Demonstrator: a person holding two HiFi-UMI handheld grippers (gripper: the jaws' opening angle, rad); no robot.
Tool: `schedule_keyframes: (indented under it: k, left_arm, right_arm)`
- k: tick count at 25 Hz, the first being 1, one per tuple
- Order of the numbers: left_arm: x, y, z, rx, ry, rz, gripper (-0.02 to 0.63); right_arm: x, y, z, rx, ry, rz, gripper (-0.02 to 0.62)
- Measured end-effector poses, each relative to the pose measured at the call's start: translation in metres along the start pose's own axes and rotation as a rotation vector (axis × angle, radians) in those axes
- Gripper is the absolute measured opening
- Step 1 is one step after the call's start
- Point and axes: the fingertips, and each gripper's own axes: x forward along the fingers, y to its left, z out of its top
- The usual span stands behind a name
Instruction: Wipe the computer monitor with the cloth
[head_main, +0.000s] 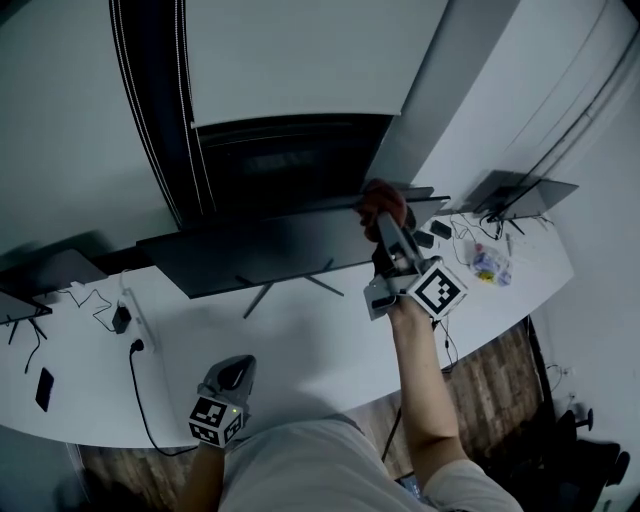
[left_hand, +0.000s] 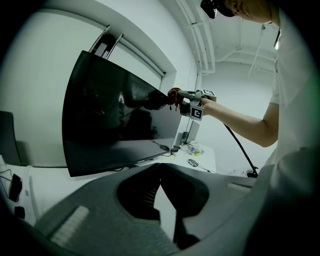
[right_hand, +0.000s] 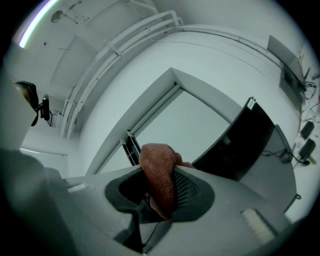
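Observation:
A wide dark monitor (head_main: 270, 250) stands on the white desk (head_main: 310, 350); its black screen (left_hand: 110, 120) fills the left of the left gripper view. My right gripper (head_main: 386, 222) is shut on a reddish cloth (head_main: 383, 200) at the monitor's top right edge. From the left gripper view, the cloth (left_hand: 173, 95) touches the screen's upper right corner. The cloth (right_hand: 159, 175) bulges out between the right jaws, with the monitor (right_hand: 245, 145) to its right. My left gripper (head_main: 240, 366) hangs low over the desk's front edge, its jaws (left_hand: 160, 167) together and holding nothing.
A power strip (head_main: 135, 315) with cables and a phone (head_main: 44, 388) lie on the desk's left side. Small items (head_main: 490, 265) and a second screen (head_main: 520, 190) sit at the right end. Another dark screen (head_main: 45, 272) stands far left.

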Motion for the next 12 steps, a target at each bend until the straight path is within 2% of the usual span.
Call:
schedule_keyframes:
  k: [12]
  left_arm:
    - [-0.053, 0.033, -0.012, -0.025, -0.021, 0.052, 0.009]
  right_arm:
    - [0.037, 0.066, -0.062, 0.049, 0.041, 0.06, 0.126]
